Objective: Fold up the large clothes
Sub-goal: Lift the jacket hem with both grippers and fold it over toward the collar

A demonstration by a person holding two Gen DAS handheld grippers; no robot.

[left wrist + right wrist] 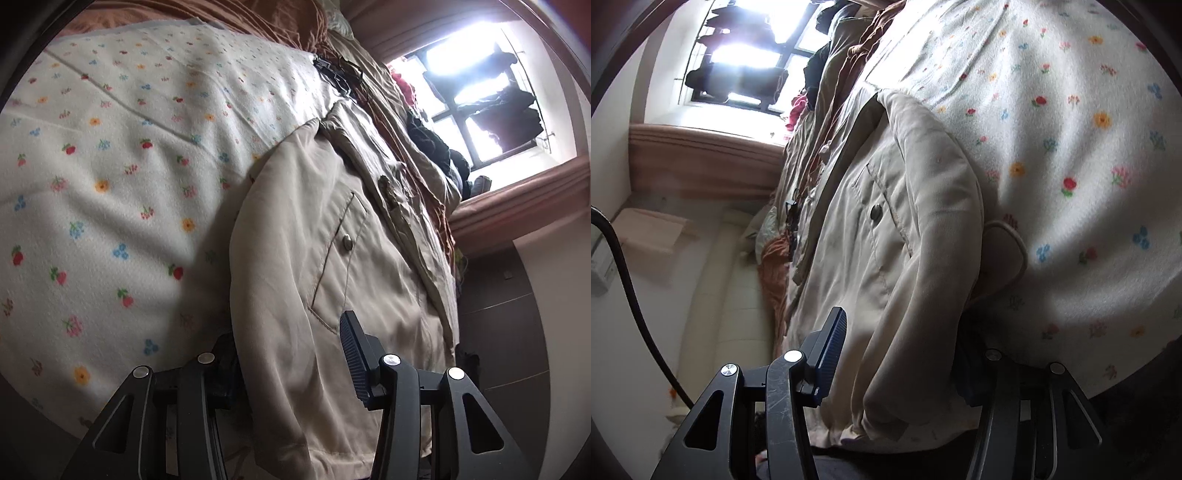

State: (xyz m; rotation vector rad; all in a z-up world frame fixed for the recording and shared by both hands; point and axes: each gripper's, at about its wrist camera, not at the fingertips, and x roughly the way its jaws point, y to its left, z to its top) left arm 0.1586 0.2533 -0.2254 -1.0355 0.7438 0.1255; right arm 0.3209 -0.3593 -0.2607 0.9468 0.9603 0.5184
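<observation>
Daylight from a window falls across a bed under a floral blanket, where a beige jacket lies. Left tongs and right tongs each straddle a bunched jacket edge, seemingly gripping it. Slippery fabric could slide free when lifted, spoiling the fold.
</observation>
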